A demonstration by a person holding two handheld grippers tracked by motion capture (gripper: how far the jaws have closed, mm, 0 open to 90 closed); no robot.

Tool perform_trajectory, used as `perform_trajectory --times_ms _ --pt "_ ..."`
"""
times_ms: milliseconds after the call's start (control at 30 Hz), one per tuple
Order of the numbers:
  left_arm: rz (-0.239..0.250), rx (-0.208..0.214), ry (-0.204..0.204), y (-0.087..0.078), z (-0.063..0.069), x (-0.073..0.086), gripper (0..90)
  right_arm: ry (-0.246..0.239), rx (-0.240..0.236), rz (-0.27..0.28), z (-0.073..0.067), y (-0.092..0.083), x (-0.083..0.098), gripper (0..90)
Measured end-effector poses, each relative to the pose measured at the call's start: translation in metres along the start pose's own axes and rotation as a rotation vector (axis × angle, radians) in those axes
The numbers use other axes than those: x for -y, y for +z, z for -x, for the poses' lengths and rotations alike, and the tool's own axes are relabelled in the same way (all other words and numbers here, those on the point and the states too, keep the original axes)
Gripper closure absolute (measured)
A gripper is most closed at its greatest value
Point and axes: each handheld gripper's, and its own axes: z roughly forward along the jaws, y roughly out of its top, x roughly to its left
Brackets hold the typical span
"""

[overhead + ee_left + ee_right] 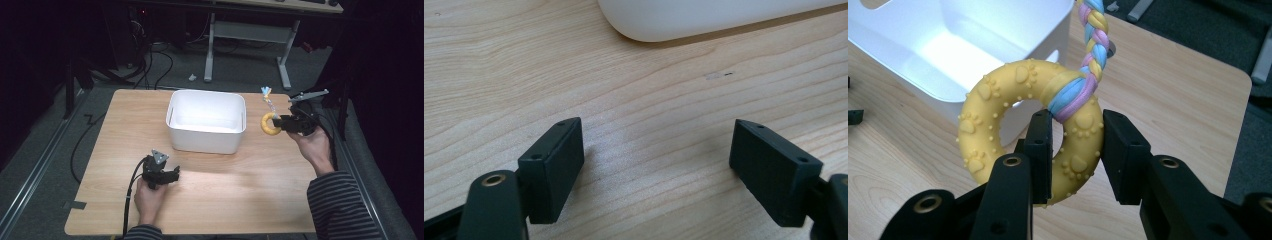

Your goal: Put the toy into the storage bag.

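Black right gripper (pixel 1075 150) jaws pinch yellow ring toy (pixel 1023 125) by one side; dangling braided rope (pixel 1093 35) could snag white bin (pixel 938 55) rim, upper left; left gripper (pixel 656 165) gapes empty.

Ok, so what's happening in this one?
A person is working at a wooden table with tongs in each hand. The right tongs are shut on a yellow ring toy with a braided rope tied to it, and hold it up off the table, to the right of a white bin. The bin looks empty. The left tongs rest low over the table, just in front of the bin, with jaws open and nothing between them.
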Motion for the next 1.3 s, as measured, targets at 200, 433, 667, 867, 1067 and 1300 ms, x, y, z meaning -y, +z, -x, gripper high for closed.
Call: perform_trajectory --times_ms 200,433,667,867,1067,1300 --pt "0.000 0.000 0.000 0.000 0.000 0.000 22.1 -0.039 0.007 0.008 -0.014 0.000 -0.018 67.5" --pt "0.000 0.000 0.001 0.000 0.000 0.000 21.9 -0.085 -0.003 -0.006 -0.034 0.010 -0.036 67.5" --pt "0.000 0.000 0.002 0.000 0.000 0.000 21.9 -0.092 -0.024 -0.031 -0.047 0.029 -0.048 67.5" --pt "-0.001 0.000 0.001 0.000 0.000 0.000 21.9 -0.087 -0.053 -0.046 -0.056 0.044 -0.057 67.5" --pt "-0.001 -0.001 0.002 0.000 0.000 0.000 21.9 -0.099 -0.046 -0.061 -0.063 0.057 -0.067 67.5" --pt "-0.002 0.001 0.001 0.000 0.000 0.000 22.0 -0.099 -0.039 -0.087 -0.071 0.074 -0.076 67.5"
